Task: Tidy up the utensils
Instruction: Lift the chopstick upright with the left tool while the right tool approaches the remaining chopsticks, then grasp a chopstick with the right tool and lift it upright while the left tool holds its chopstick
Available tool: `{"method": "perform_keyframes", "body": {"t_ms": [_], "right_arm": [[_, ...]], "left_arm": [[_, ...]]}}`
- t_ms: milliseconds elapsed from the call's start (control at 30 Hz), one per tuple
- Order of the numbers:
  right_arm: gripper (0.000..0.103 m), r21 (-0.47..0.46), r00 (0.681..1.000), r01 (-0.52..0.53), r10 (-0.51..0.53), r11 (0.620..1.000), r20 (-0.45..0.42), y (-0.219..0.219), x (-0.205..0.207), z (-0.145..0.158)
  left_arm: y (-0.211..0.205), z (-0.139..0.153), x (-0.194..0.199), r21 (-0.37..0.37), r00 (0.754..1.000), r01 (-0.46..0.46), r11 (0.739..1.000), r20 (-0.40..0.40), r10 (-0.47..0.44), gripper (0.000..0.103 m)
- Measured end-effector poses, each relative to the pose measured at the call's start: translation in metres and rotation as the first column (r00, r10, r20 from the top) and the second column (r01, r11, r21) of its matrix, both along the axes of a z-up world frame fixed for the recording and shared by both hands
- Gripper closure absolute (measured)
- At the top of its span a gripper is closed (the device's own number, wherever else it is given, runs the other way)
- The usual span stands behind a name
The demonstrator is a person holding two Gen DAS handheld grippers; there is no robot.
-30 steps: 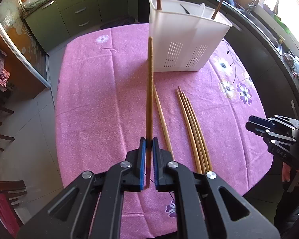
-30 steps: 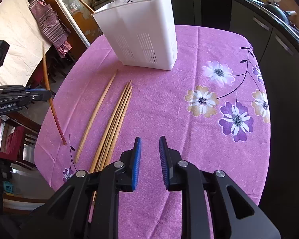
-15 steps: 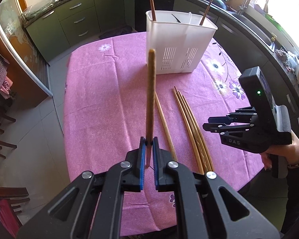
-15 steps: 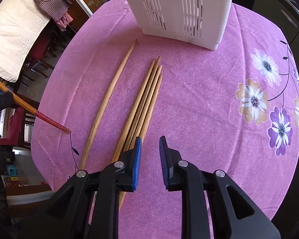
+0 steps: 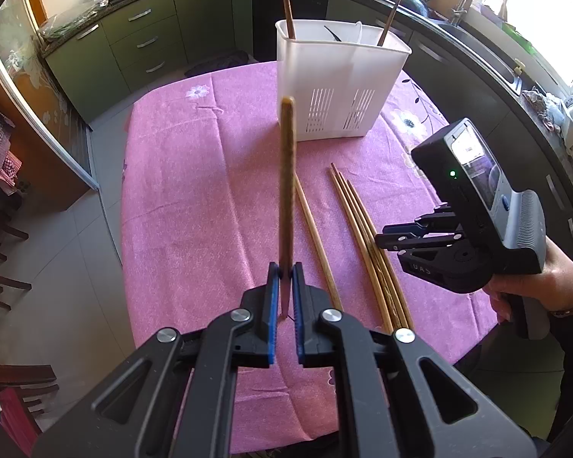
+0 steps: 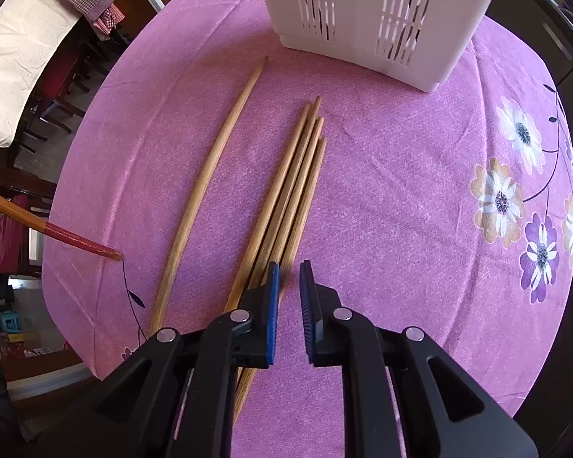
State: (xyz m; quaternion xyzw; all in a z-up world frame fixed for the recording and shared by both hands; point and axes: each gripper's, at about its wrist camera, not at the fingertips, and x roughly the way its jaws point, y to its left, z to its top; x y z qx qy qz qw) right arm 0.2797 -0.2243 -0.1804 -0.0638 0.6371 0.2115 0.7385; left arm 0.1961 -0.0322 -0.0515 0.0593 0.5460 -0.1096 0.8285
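My left gripper [image 5: 282, 269] is shut on a wooden chopstick [image 5: 286, 183] with a red lower end, held upright above the pink tablecloth [image 5: 195, 198]. Its red end shows in the right wrist view [image 6: 76, 242]. A white slotted utensil holder [image 5: 336, 80] stands at the table's far side, with chopsticks and a dark utensil inside. A single chopstick [image 6: 206, 191] and a bundle of several chopsticks [image 6: 290, 179] lie on the cloth. My right gripper [image 6: 288, 271] is open, low over the bundle's near end; it also shows in the left wrist view [image 5: 386, 238].
The round table's front edge [image 6: 107, 362] is close beneath both grippers. Dark chairs [image 5: 0, 259] stand at the left. Green kitchen cabinets [image 5: 133, 45] and a counter with a sink [image 5: 489, 49] run behind the table.
My right gripper has moved forward and down over the bundle of chopsticks. My left gripper has drawn back from the holder, still holding its chopstick.
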Motion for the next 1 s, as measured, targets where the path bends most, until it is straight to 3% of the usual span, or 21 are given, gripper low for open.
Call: {"method": "perform_keyframes", "body": {"t_ms": [133, 333, 600, 700, 867, 1000], "right_arm": [[0.09, -0.052, 1.0, -0.011, 0.011, 0.999, 0.001, 0.017, 0.002, -0.003], [0.09, -0.045, 0.999, 0.009, -0.011, 0.999, -0.035, 0.014, 0.01, -0.004], [0.086, -0.083, 1.0, 0.025, -0.026, 0.996, -0.012, 0.037, 0.007, -0.009], [0.092, -0.118, 1.0, 0.007, -0.004, 0.993, 0.027, 0.048, 0.002, -0.009], [0.096, -0.057, 1.0, 0.016, -0.015, 0.998, 0.025, 0.045, -0.001, -0.004], [0.096, 0.02, 0.995, 0.031, -0.033, 0.999, 0.092, 0.026, -0.008, 0.024]], "left_arm": [[0.0, 0.0, 0.0, 0.002, 1.0, 0.002, 1.0, 0.001, -0.002, 0.096], [-0.001, 0.0, -0.001, 0.003, 1.0, 0.007, 1.0, 0.0, -0.007, 0.096], [-0.001, 0.001, -0.001, 0.006, 1.0, 0.005, 1.0, -0.001, -0.005, 0.096], [0.0, 0.001, 0.0, 0.004, 1.0, 0.005, 1.0, -0.001, -0.005, 0.096], [0.0, 0.001, 0.0, 0.003, 1.0, 0.007, 1.0, 0.001, -0.007, 0.096], [-0.002, 0.001, 0.001, 0.006, 1.0, 0.013, 1.0, -0.003, -0.013, 0.096]]}}
